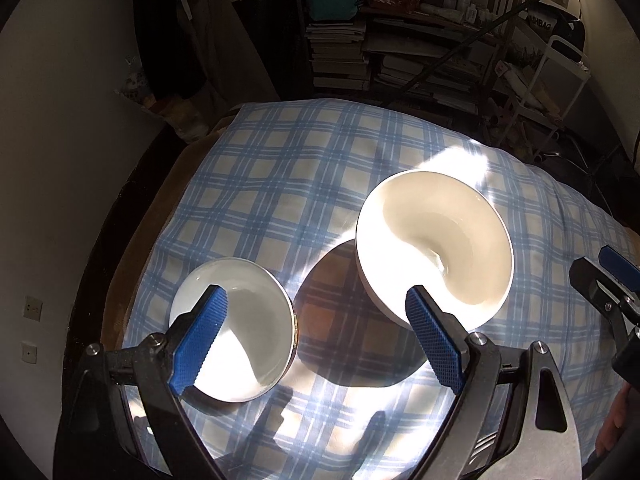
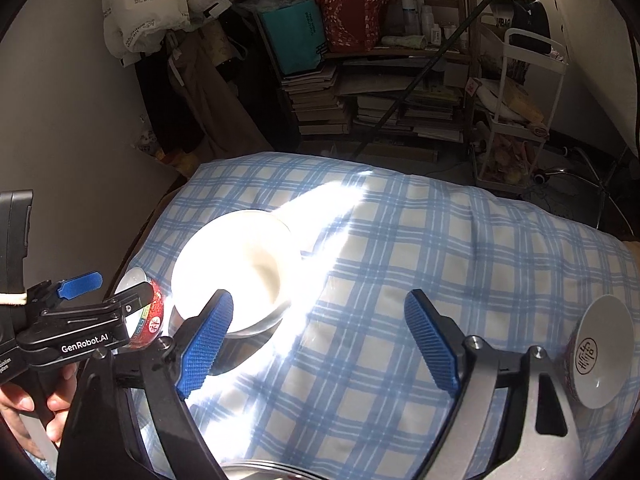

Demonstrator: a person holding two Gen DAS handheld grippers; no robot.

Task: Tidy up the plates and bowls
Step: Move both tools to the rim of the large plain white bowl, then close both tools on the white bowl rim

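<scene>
surface: table under a blue-and-white plaid cloth (image 2: 400, 264), a bit rumpled, with a strong sun streak across it
big bowl: plain white bowl (image 1: 434, 246) sits right in the glare, roughly mid-cloth
small bowl: white inside, red patterned outside (image 1: 234, 330), near the left edge, just beside the big one
right side: another bowl (image 2: 604, 350) with a round character mark inside, well apart from both

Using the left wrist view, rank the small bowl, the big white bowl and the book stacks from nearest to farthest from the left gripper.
From the left gripper:
1. Small bowl, behind its left finger, low on the cloth.
2. Big white bowl, up and right, behind its right finger.
3. Book stacks, beyond the table's far edge.
</scene>
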